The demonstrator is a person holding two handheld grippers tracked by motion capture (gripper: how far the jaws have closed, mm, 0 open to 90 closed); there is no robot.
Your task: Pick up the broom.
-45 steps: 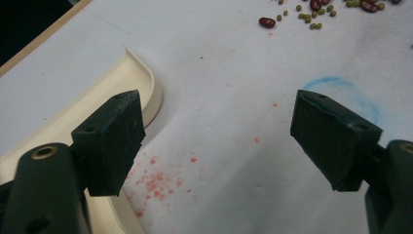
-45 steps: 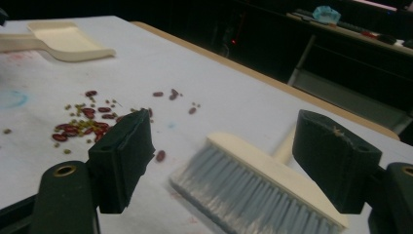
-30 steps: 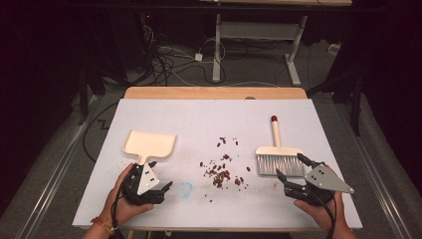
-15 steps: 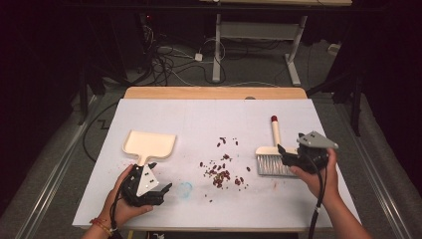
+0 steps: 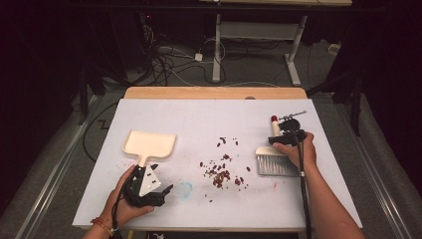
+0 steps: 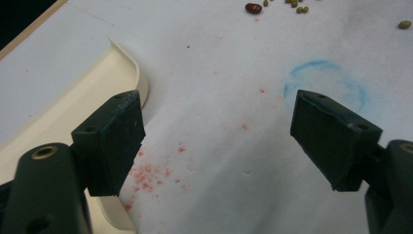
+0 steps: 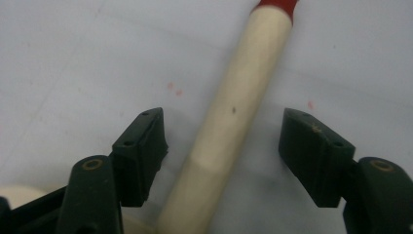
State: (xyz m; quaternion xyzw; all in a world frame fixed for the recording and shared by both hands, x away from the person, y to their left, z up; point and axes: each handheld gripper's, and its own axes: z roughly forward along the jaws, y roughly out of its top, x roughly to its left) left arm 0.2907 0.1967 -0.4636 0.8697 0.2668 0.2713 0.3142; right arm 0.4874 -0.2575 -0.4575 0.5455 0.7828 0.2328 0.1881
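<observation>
Right gripper (image 7: 221, 156) jaws just closing around brush handle (image 7: 234, 112), gaps both sides, not pinching. Left gripper (image 6: 219, 141) spread wide beside dustpan (image 5: 149, 143).

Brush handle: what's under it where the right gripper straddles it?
Bare white table with a few faint red specks, either side of the brush handle. The right gripper has its jaws apart, pads clear of the handle. The strip of table directly beneath the handle is covered.

A lab: dark surroundings, tangled cables (image 5: 164, 62) on the floor, a white-covered bench (image 5: 209, 119), a metal desk frame (image 5: 259, 35) behind.
</observation>
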